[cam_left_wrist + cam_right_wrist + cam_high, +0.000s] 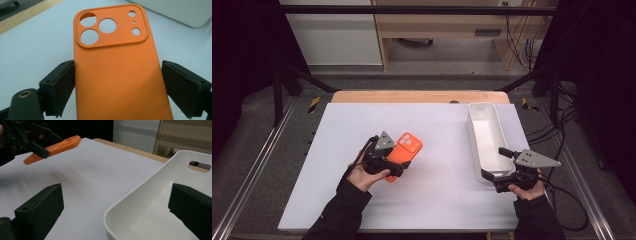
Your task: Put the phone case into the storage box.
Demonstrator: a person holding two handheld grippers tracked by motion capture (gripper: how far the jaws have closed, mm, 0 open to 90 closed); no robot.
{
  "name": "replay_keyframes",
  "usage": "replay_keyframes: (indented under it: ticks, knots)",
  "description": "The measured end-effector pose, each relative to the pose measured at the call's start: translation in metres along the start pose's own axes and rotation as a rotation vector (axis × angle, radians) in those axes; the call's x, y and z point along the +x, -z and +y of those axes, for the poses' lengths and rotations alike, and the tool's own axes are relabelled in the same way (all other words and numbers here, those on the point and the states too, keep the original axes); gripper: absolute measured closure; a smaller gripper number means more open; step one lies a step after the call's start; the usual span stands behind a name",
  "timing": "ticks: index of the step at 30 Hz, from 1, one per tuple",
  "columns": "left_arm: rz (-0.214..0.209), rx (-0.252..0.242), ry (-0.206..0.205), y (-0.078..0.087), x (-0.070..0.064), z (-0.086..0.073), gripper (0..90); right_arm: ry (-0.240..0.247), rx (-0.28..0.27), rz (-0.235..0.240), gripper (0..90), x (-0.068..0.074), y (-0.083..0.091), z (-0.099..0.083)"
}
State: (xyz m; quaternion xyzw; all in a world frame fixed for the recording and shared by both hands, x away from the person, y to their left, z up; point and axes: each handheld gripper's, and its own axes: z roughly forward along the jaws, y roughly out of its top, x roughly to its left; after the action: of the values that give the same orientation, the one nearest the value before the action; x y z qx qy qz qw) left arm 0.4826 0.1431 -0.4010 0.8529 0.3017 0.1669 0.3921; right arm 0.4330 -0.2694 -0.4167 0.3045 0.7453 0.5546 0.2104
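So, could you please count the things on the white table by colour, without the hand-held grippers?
Orange: 1, the phone case, held off the table between the jaws of the left hand-held gripper.
White: 1, the long tray, straddled at its near end by the right hand-held gripper.
Total: 2

- An orange phone case (403, 152), soft-looking and matte, with its back face up.
- A raised camera block at its far end has three large round holes and three smaller ones (110, 25).
- It is held off the counter, far end tilted upward, as the right gripper view shows (53, 148).
- It sits left of the counter's middle, long axis slanting toward the far right corner.
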Motion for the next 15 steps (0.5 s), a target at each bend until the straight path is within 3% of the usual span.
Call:
replay_keyframes:
  ticks: [15]
  knots:
    - [-0.051, 0.004, -0.061, -0.005, -0.022, 0.005, 13.4, 0.042, 0.020, 0.028, 0.5, 0.009, -0.006, 0.004]
